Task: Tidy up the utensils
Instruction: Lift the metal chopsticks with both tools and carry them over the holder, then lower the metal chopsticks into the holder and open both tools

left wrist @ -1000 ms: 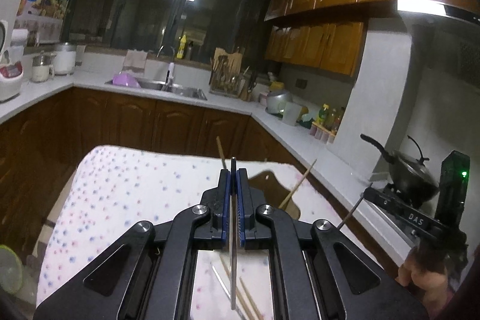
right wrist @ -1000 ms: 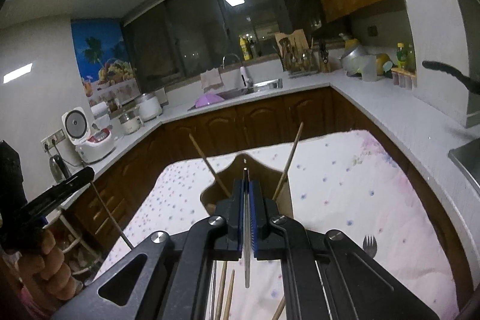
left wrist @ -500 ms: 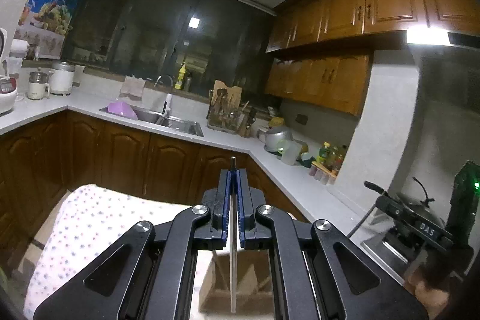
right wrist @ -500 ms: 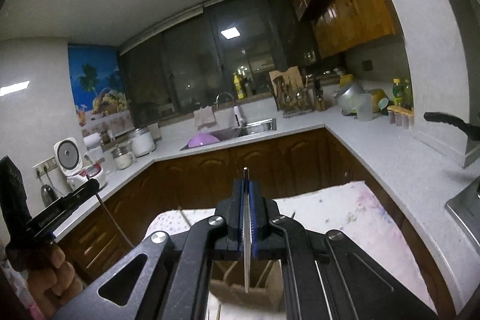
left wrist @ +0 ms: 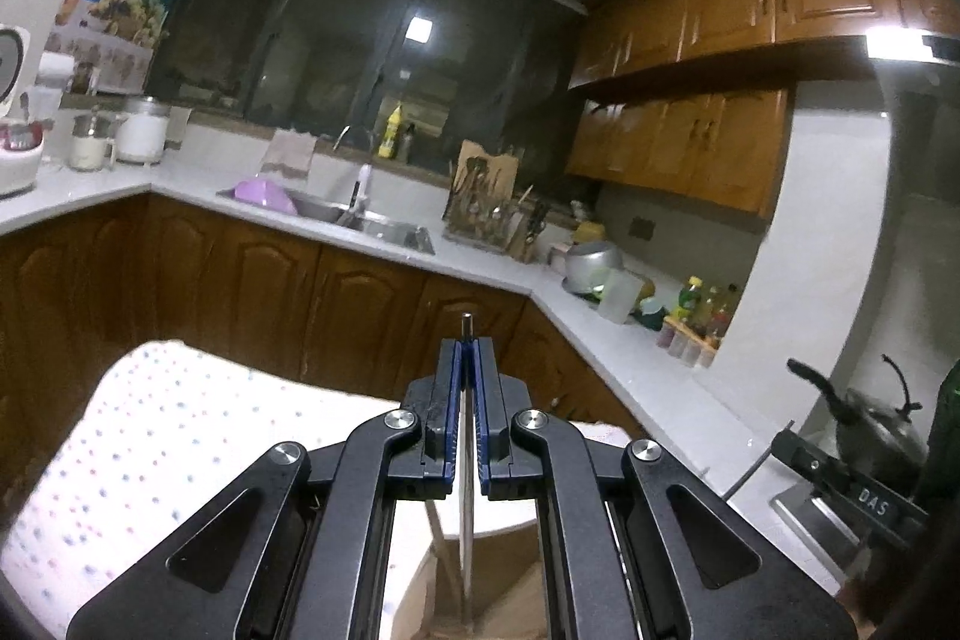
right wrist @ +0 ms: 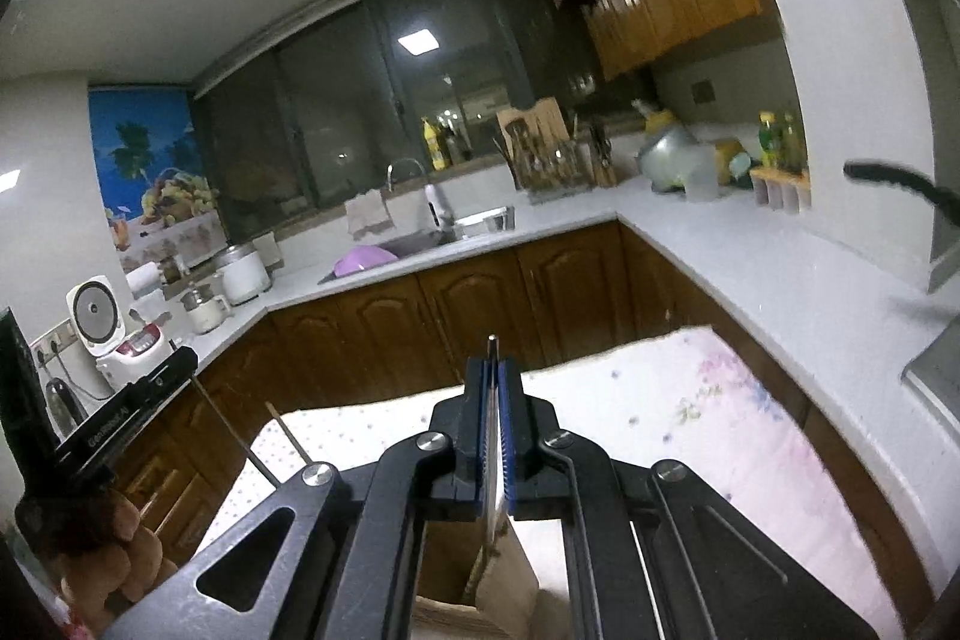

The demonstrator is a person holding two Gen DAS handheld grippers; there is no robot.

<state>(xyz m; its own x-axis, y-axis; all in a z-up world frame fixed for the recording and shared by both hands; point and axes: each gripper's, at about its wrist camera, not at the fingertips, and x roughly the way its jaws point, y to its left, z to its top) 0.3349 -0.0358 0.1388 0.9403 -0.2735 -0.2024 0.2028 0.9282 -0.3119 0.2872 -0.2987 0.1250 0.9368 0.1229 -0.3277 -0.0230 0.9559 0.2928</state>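
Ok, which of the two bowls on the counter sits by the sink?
The purple plastic bowl, resting at the steel sink's rim; the silver metal bowl stands farther along the counter, past the wooden utensil rack.

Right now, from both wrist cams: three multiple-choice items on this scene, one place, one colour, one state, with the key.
1. Where is the purple bowl?
A) at the sink
B) on the stove
C) on the dotted cloth

2. What colour are the pads of the left gripper?
A) red
B) blue
C) green

3. What state is the right gripper in?
A) open and empty
B) shut on a thin metal utensil
C) shut on a towel

Key:
1 A, the bowl sits at the sink's left end under the window.
2 B, blue strips line the inner face of both fingers.
3 B, the jaws stand almost together with the metal shaft pinched between them and its tip poking out in front.
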